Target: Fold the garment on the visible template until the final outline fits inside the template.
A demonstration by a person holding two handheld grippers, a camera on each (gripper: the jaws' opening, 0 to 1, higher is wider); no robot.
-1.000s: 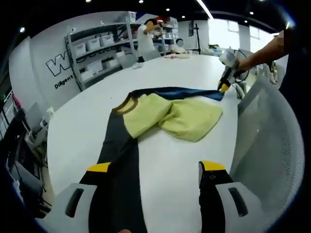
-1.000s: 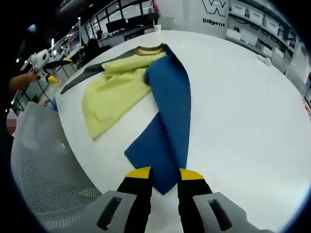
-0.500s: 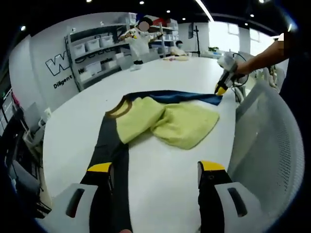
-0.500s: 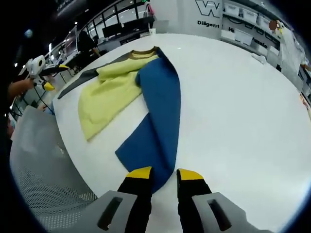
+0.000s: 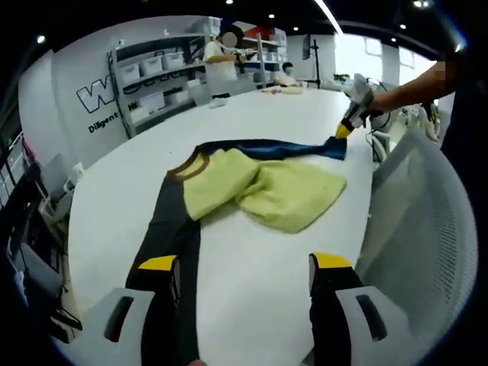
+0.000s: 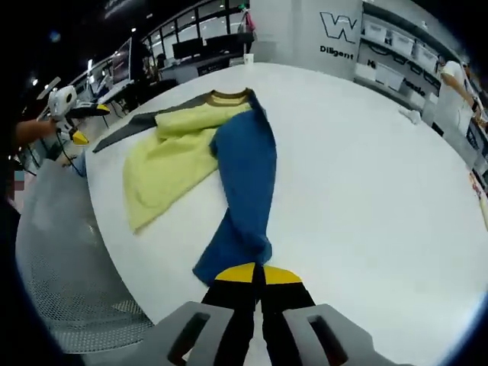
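Since a moment ago the right hand-held gripper (image 6: 254,272) has pinched the blue sleeve (image 6: 244,183) at six o'clock, while the left hand-held gripper (image 5: 244,263) stays spread over the garment (image 5: 259,187) on the bench (image 5: 252,259), so folding can begin.

Looks like an open-plan lab or workshop hall: large white table (image 5: 267,114), metal shelving (image 5: 156,76) stacked with white storage bins (image 5: 149,69), company lettering (image 6: 343,30) on a white wall, black ceiling with spotlights, mesh office chair (image 5: 419,229), people at work by the shelves
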